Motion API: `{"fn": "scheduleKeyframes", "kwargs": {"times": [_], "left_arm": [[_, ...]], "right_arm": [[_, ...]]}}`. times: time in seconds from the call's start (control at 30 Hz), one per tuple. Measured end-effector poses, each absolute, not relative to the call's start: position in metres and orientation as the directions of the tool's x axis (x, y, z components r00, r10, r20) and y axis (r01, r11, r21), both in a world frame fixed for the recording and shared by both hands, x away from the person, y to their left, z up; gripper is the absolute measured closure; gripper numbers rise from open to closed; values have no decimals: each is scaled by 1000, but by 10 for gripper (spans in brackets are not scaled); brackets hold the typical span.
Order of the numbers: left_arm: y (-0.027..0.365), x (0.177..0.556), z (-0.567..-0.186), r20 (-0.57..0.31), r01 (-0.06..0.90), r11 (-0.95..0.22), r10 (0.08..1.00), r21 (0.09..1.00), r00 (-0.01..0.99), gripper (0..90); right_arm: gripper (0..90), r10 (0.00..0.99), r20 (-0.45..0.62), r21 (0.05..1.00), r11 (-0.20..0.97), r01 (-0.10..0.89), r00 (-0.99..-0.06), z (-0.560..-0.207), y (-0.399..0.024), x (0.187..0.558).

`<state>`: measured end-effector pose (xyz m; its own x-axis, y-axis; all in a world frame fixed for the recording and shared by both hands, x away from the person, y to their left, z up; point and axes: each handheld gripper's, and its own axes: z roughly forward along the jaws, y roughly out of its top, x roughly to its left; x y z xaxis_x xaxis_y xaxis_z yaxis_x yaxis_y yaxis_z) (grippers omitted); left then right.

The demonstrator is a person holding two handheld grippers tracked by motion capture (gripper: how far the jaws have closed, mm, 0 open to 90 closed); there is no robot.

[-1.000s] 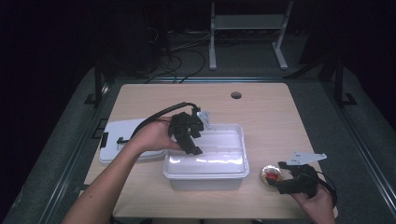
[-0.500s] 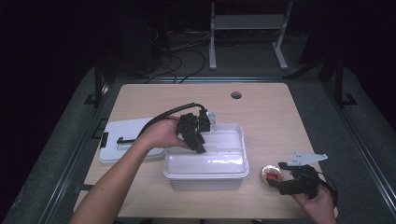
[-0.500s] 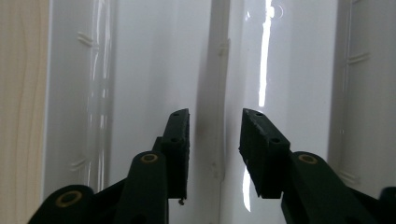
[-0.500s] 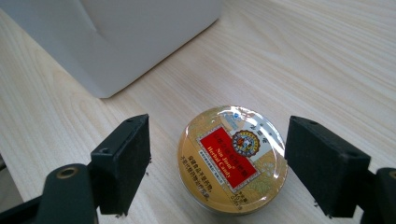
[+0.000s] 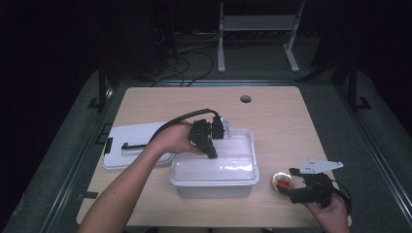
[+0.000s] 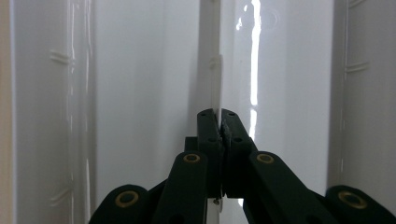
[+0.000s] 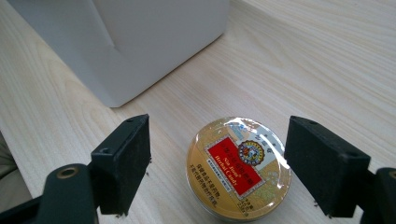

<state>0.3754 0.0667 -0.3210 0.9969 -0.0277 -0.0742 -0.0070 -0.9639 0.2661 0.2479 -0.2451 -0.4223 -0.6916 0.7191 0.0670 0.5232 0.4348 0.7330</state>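
Note:
A white plastic box [image 5: 214, 183] stands open at the table's front middle. My left gripper [image 5: 210, 148] reaches down over its far left rim. In the left gripper view the left gripper [image 6: 219, 122] has just been closing, and its jaws now press together on a thin white upright edge [image 6: 215, 79] of the box. A round gold tin with a red label [image 7: 238, 168] lies on the table to the right of the box. My right gripper [image 7: 224, 158] stands open around the tin [image 5: 282, 183], one jaw on each side and not touching it. The right gripper [image 5: 294, 187] rests low at the front right.
A flat white lid [image 5: 131, 141] lies left of the box, under my left forearm. The wooden table [image 5: 272, 121] has a cable hole [image 5: 246, 99] at the back. A white frame [image 5: 257, 24] stands on the floor beyond the table.
My left gripper has shifted a little to the right and lower over the box's far rim. The right gripper and the tin have stayed put.

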Motion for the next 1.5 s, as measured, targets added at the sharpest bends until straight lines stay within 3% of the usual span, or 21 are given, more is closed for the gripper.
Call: {"fn": "scheduleKeyframes", "kwargs": {"times": [0.5, 0.7, 0.8, 0.9, 1.03, 1.5], "left_arm": [[63, 375, -313, -71, 4, -969, -14, 249, 997, 892], [66, 373, -302, -67, -1, -959, -21, 285, 998, 892], [74, 372, -288, -58, 8, -937, -13, 350, 998, 892], [88, 367, -272, -51, 14, -919, -6, 393, 999, 892], [118, 358, -255, -4, 29, -927, 30, 375, 1000, 891], [220, 340, -235, 33, 131, -906, 157, 403, 987, 891]], "right_arm": [[219, 726, 70, 733, 428, 528, -685, -424, -248, 249], [219, 731, 78, 735, 417, 534, -678, -425, -249, 250], [219, 729, 75, 732, 422, 534, -680, -425, -250, 250], [219, 737, 79, 739, 409, 536, -671, -425, -252, 250], [219, 741, 80, 738, 406, 539, -667, -425, -253, 249], [218, 765, 89, 745, 374, 552, -638, -426, -256, 247]]}}
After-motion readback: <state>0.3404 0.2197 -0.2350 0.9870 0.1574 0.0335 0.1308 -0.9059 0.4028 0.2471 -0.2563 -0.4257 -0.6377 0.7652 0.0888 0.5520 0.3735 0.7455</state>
